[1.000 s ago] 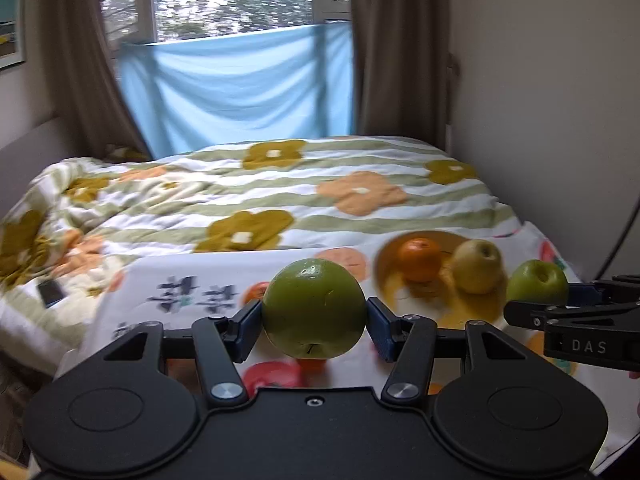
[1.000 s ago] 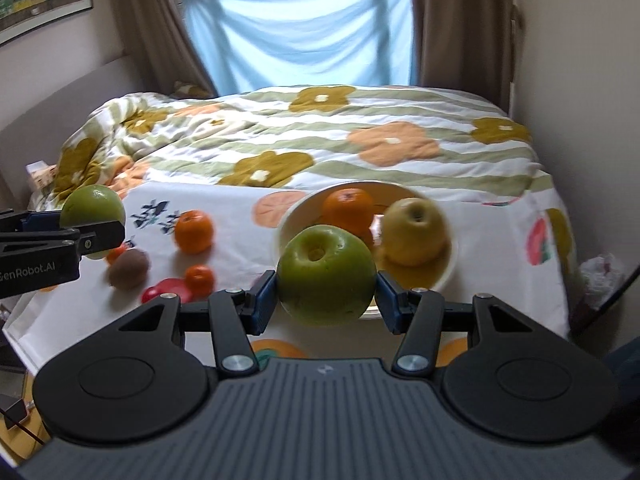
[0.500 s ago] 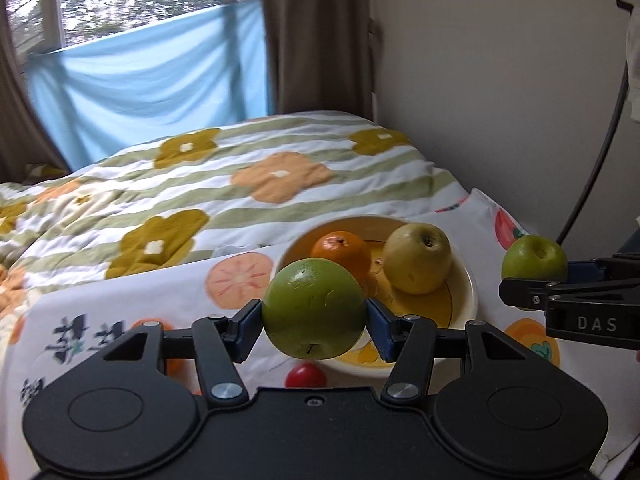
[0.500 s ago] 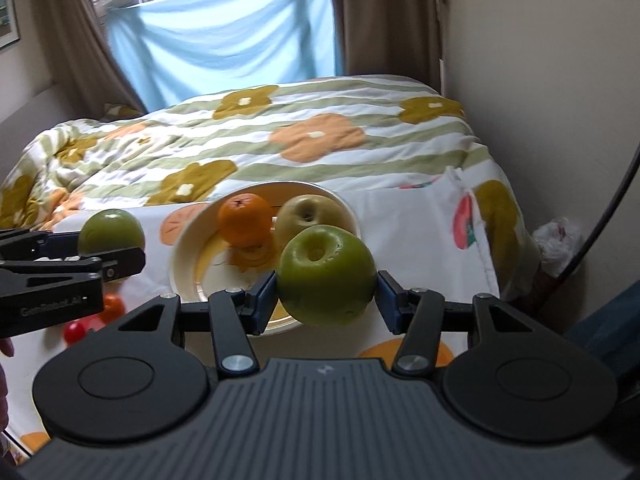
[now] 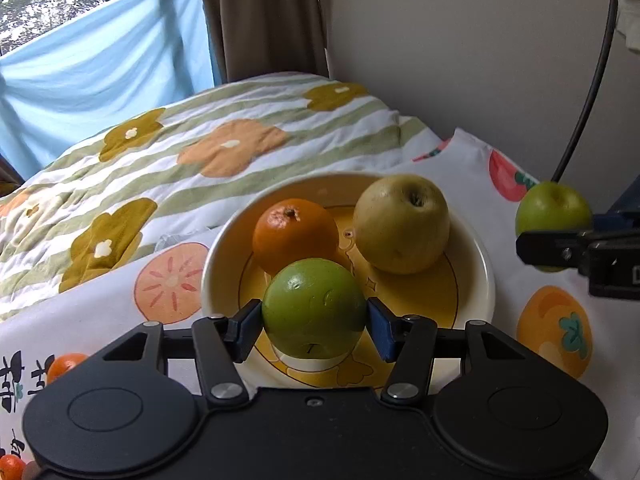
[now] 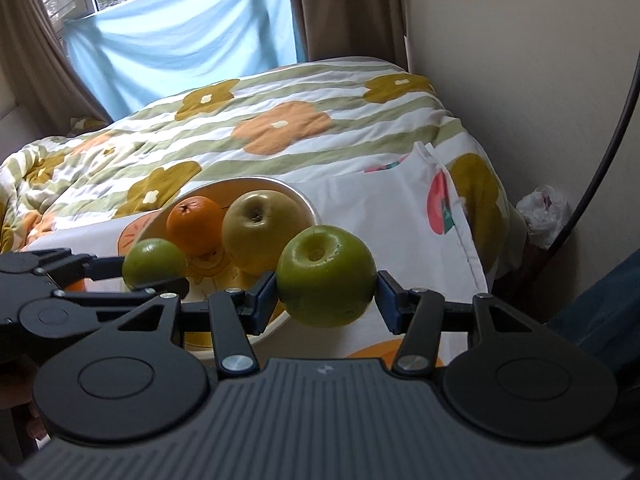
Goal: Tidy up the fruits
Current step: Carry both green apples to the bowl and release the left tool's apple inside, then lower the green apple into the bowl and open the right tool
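Observation:
My left gripper is shut on a green apple and holds it over the near part of a yellow bowl. The bowl holds an orange and a yellow-green apple. My right gripper is shut on a second green apple, just right of the bowl and above the cloth. The left gripper's apple shows in the right wrist view over the bowl. The right gripper's apple shows at the right in the left wrist view.
The bowl stands on a white fruit-print cloth on a bed with a flowered quilt. A small orange and a small red fruit lie at the left. A wall and a black cable are at the right.
Both grippers have moved right and forward with their apples. The left apple now hangs over the bowl, and the right apple is beside the bowl's right edge.

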The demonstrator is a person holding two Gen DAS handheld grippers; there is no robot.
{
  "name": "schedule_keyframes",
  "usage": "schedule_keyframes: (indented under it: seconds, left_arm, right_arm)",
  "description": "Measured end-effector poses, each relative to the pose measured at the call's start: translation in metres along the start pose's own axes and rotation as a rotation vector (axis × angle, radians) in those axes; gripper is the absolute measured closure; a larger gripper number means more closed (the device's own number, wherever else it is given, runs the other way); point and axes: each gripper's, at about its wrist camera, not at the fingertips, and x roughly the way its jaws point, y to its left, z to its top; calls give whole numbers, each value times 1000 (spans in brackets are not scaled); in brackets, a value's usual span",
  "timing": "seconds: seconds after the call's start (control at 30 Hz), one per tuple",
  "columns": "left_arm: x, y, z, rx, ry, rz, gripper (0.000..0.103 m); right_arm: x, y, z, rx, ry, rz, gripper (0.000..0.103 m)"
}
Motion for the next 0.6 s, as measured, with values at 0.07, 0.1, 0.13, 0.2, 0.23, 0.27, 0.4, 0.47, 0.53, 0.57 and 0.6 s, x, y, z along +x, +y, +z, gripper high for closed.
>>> schedule_keyframes:
  seconds: [0.07,0.1,0.13,0.2,0.23,0.27,0.4,0.47,0.53,0.57,0.6]
  left_arm:
    - [5,-1,0,5,11,2,43]
    - [6,-2,0,10,17,3,43]
    - [7,-2,0,12,21,3,43]
    - [7,0,0,3,29,-2,42]
    - [4,0,0,1,18,-4,40]
    - [1,1,1,1,3,-2,28]
    - [-11,6,2,-7,-38,2,15]
    - [-17,10,1,-20,-41,7,15]
    - [-24,15,0,-35,-43,14,15]
    - [-26,17,-1,-43,-44,18,15]
    - [-30,20,-1,-51,-46,21,15]
  right_arm:
    - [0,-1,1,5,1,0,36]
    - [1,-1,1,7,1,1,36]
    - [1,-1,2,9,1,3,36]
    - [1,-2,3,10,0,6,36]
    - [0,-2,3,11,-2,7,36]
    - [0,-3,3,11,-4,8,36]
    - [-1,-5,4,23,-8,11,36]
    - [-2,-5,5,22,-10,13,36]
    - [-2,-3,7,15,-11,17,36]
    - [-2,-2,7,11,-10,19,36]
    - [-1,-1,7,6,-10,23,36]
